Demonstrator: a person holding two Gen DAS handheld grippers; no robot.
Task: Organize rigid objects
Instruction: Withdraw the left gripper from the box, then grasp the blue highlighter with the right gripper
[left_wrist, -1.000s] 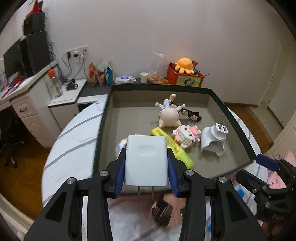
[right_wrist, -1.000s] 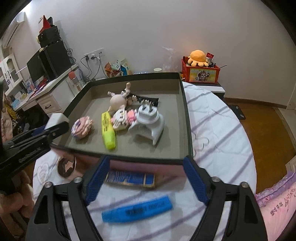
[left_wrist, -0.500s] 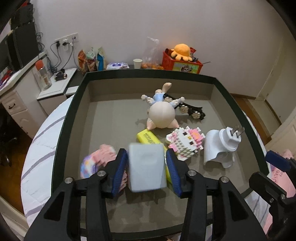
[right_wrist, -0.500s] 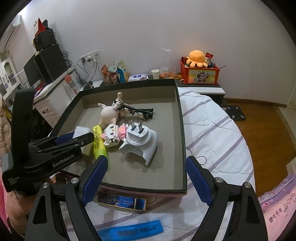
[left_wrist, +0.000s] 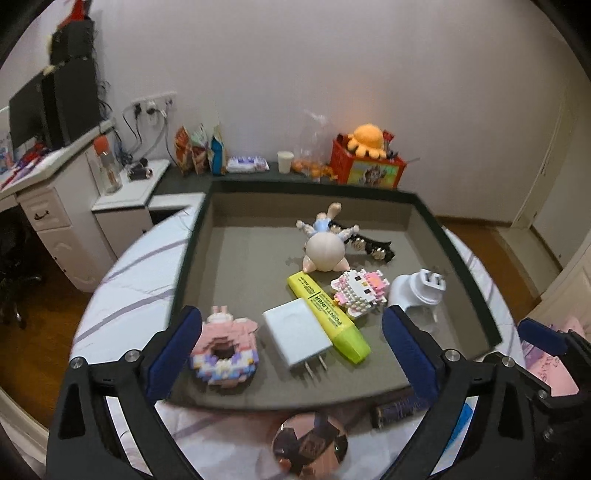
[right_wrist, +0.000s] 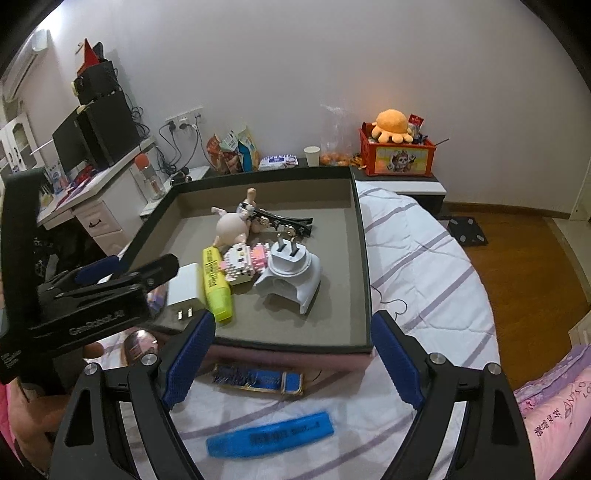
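Tray (left_wrist: 461, 258) on the striped bedcover holds most of the rigid items; white charger (left_wrist: 297, 334) now lies flat near the tray's front edge, prongs toward that edge, touching the yellow highlighter (left_wrist: 327, 314) on its right and just beside the pink block donut (left_wrist: 223, 350) on its left. Left gripper (left_wrist: 291, 352) — jaws opening, already wide, nothing pressed between the pads; charger sits between them but free. Right gripper (right_wrist: 291, 360) — wide, empty, pointing down over the bedcover in front of the tray. Leftovers outside the tray, all just off its front edge: blue highlighter (right_wrist: 269, 435), long axis running left-right across the right gripper's line, directly below its jaws; dark blue lighter (right_wrist: 258, 380) between it and the tray wall; round pink mirror (left_wrist: 310, 441) under the left gripper. Judgement: right hand is nearer the blue highlighter; its jaws would need to close across the short axis.
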